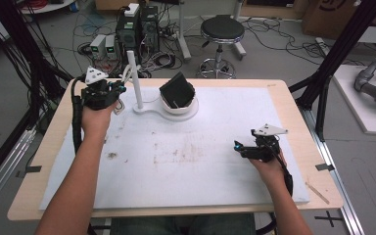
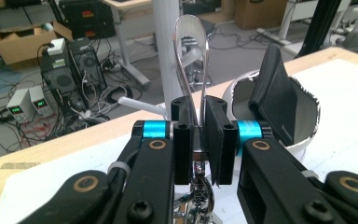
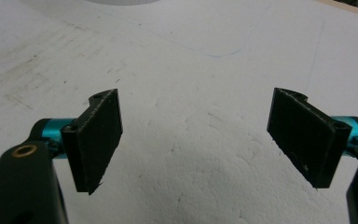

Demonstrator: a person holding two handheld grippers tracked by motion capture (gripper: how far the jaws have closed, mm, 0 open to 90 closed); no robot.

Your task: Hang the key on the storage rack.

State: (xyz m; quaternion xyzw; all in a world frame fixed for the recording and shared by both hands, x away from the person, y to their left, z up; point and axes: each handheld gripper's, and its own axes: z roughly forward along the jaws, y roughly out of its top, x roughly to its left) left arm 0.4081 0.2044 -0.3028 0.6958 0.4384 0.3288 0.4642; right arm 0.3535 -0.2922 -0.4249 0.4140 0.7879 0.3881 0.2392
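My left gripper (image 2: 199, 140) is shut on the handle of a shiny metal spoon (image 2: 192, 37), whose bowl stands upright above the jaws. In the high view this gripper (image 1: 120, 90) is at the table's back left, just left of a white upright post (image 1: 133, 78). The post's base joins a white bowl (image 1: 192, 106) that holds a tilted black block (image 1: 177, 90). The same bowl (image 2: 307, 135) and block (image 2: 272, 88) lie just right of the spoon. My right gripper (image 1: 238, 147) rests at the front right, open, with only bare mat between its pads (image 3: 100, 140).
A white foam mat (image 1: 176, 166) covers most of the wooden table (image 1: 293, 105). Behind the table stand a black stool (image 1: 222, 32), computer towers (image 1: 137, 29) and loose cables. Black frame poles (image 1: 340, 44) rise at both sides.
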